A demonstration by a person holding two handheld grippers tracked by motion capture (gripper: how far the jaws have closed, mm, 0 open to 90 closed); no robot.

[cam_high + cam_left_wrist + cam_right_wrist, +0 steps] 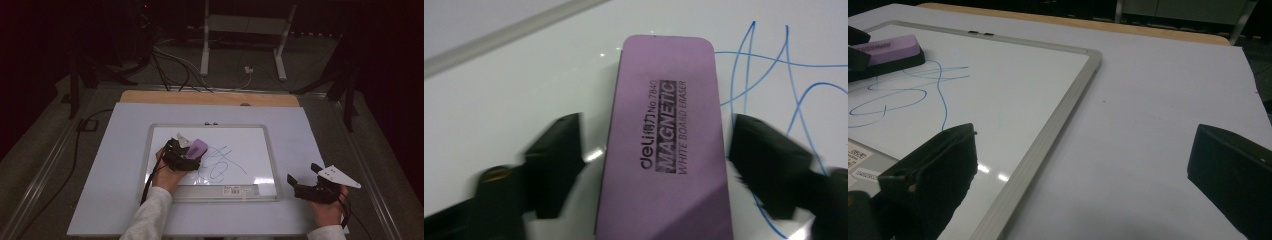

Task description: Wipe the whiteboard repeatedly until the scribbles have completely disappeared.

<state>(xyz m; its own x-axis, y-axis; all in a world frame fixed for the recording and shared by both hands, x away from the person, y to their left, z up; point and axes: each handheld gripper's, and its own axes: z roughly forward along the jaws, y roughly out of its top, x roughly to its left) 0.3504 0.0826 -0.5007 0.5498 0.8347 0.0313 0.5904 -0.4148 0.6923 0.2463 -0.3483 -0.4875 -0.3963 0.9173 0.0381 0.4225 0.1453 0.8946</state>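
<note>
My left tool [654, 165] straddles the purple eraser [666, 145] without closing on it (printed "deli MAGNETIC WHITE BOARD ERASER"); my right tool [1083, 170] gapes empty.

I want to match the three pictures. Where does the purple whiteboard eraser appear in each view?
High view: the purple eraser lies left of centre on the whiteboard, at the left gripper.
Left gripper view: centre, between the jaws.
Right gripper view: upper left corner.
Shared landmark: the blue scribble beside the eraser.
</note>
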